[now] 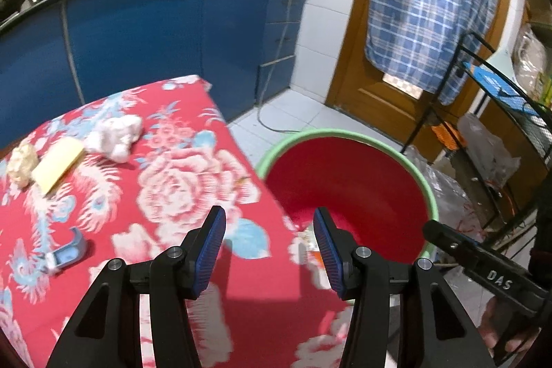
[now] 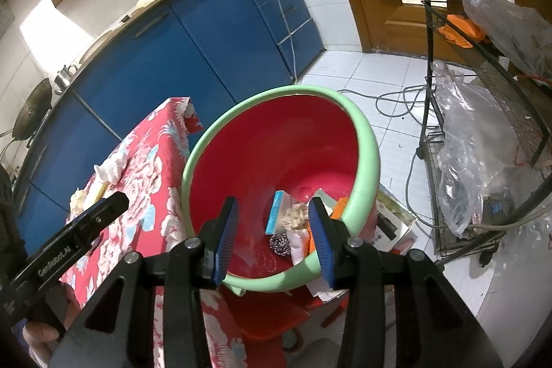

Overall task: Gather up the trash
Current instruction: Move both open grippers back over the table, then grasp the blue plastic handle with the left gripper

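Trash on the red floral worktop (image 1: 193,168): white wad (image 1: 115,135), yellow pad (image 1: 58,164), cream wad (image 1: 21,159) and blue clip (image 1: 67,256), all well apart from the left gripper (image 1: 269,250), whose jaws stand released and empty over the worktop edge. Basin (image 2: 369,161), green-rimmed, just beside the worktop, holds collected scraps (image 2: 293,223) beneath the right gripper (image 2: 276,240), jaws likewise parted, empty. Blue cabinets (image 1: 138,33) and wire rack (image 2: 483,126) stand behind.
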`<move>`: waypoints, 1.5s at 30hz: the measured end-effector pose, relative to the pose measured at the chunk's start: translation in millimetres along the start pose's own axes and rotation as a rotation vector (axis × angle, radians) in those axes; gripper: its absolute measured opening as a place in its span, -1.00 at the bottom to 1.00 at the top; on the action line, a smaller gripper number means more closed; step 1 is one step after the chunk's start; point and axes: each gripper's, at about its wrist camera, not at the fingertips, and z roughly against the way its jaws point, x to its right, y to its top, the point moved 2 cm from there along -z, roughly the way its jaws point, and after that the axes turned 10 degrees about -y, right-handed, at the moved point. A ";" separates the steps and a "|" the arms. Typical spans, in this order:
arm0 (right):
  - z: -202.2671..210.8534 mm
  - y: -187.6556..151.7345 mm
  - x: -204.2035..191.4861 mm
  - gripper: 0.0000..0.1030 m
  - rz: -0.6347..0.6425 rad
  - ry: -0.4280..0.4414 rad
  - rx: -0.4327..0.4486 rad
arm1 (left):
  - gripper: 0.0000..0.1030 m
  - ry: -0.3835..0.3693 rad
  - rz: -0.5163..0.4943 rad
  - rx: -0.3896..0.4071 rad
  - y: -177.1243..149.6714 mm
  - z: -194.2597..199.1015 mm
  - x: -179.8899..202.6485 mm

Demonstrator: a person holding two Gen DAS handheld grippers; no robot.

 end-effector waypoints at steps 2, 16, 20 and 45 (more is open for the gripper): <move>1.9 -0.7 -3.4 -0.13 0.006 0.004 0.001 | 0.06 0.019 0.013 0.005 -1.0 5.4 -10.3; 7.1 -9.9 -36.4 -0.08 0.068 0.034 -0.013 | 0.06 0.154 0.098 0.016 -11.2 38.1 -81.5; 7.5 -12.1 -44.2 -0.08 0.084 0.039 -0.019 | 0.06 0.187 0.113 0.010 -16.6 43.4 -99.2; -0.1 -19.7 -68.0 -0.08 0.140 0.044 -0.055 | 0.16 0.289 0.127 -0.098 -39.3 37.7 -161.3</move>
